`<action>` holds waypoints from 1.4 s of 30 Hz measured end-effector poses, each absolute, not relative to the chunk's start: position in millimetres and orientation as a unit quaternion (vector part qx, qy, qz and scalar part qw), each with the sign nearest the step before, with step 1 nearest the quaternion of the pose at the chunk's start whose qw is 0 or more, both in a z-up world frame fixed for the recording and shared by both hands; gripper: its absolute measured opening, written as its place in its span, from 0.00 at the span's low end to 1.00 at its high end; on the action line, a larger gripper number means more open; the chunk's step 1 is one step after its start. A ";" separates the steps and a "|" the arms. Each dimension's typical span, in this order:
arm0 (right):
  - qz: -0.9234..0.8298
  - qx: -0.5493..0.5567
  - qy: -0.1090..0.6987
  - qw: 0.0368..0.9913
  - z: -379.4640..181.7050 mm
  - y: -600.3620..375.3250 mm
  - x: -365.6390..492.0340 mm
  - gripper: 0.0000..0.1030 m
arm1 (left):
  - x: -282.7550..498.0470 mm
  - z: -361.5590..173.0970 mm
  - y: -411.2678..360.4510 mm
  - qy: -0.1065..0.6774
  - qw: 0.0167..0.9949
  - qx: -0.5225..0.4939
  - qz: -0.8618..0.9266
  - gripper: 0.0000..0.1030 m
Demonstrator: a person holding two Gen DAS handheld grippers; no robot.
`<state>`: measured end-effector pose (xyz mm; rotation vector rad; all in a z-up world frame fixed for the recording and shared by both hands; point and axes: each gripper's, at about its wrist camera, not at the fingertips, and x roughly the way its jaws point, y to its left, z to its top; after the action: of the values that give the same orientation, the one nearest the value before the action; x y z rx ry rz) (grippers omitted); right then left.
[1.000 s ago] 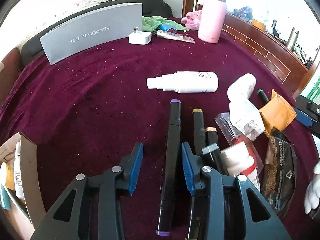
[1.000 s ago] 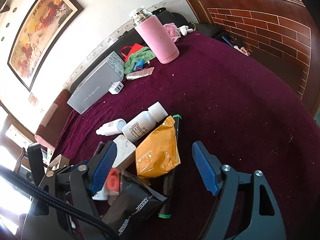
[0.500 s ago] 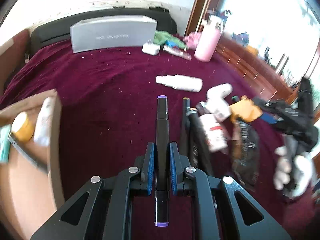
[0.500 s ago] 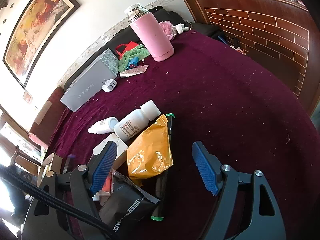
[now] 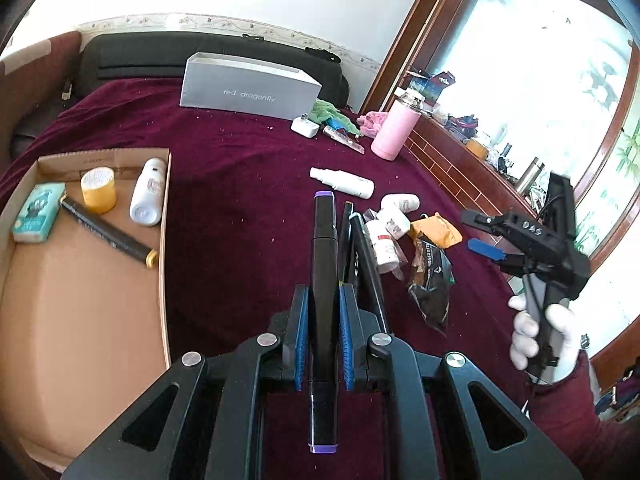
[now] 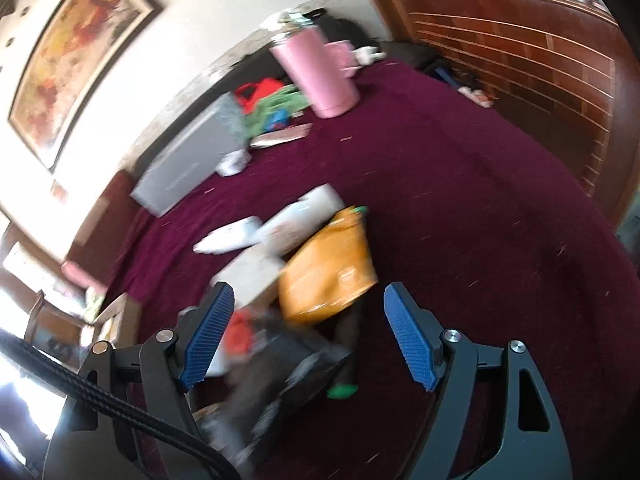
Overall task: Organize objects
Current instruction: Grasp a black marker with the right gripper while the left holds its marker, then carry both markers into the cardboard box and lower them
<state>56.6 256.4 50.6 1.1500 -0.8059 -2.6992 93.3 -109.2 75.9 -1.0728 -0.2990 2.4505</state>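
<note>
Left gripper (image 5: 324, 300) angled down over the maroon cloth (image 5: 240, 184), clamped on purple-capped marker (image 5: 323, 240); right gripper (image 6: 308, 344) unclenched, nothing held, gloved hand (image 5: 540, 332) holding it upright.

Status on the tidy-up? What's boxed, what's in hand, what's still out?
Done: the cardboard box holds a yellow-capped marker, a white bottle, a yellow jar and a teal packet.
In hand: left gripper is shut on the purple-capped marker; right gripper is open, holding nothing.
Left: spray bottle, more markers, small bottles, orange pouch and black pouch on the cloth.
</note>
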 end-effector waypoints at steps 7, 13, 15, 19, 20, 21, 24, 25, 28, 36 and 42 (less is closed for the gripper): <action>-0.874 0.421 -0.190 0.148 66.1 169.4 52.7 0.75 | 104.8 70.8 -117.1 -0.115 0.225 -0.385 0.888 0.11; -0.863 0.456 -0.151 0.155 52.7 131.2 50.2 0.74 | 108.9 70.5 -124.1 -0.118 0.231 -0.380 0.888 0.11; -0.860 0.465 -0.136 0.160 51.2 123.1 53.3 0.74 | 108.3 69.0 -126.1 -0.124 0.233 -0.380 0.887 0.11; -0.854 0.486 -0.106 0.154 40.8 107.4 57.5 0.66 | 107.3 64.1 -128.4 -0.131 0.240 -0.382 0.883 0.11; -0.853 0.492 -0.097 0.145 36.5 104.2 55.5 0.63 | 108.4 63.1 -129.3 -0.132 0.241 -0.382 0.882 0.11; -0.852 0.497 -0.089 0.135 32.4 101.9 53.9 0.55 | 108.5 62.3 -130.4 -0.133 0.241 -0.383 0.882 0.11; -0.842 0.518 -0.089 0.120 20.4 98.5 46.0 0.40 | 109.6 59.6 -136.4 -0.138 0.241 -0.385 0.880 0.11; -0.842 0.520 -0.089 0.112 17.7 97.9 43.2 0.37 | 109.9 58.8 -138.7 -0.140 0.240 -0.385 0.880 0.11; -0.848 0.512 -0.089 0.099 18.6 95.7 37.8 0.36 | 110.5 56.6 -142.1 -0.144 0.239 -0.386 0.879 0.11; -0.850 0.504 -0.105 0.110 20.2 90.7 35.1 0.12 | 115.4 53.4 -149.8 -0.154 0.237 -0.387 0.878 0.11; -0.849 0.486 -0.147 0.146 34.2 98.5 46.8 0.12 | 120.0 56.3 -154.3 -0.158 0.232 -0.380 0.881 0.11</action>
<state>46.8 98.5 34.2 1.3996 -0.4221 -2.4449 120.0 -154.3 56.3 -1.0432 -0.4352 2.4224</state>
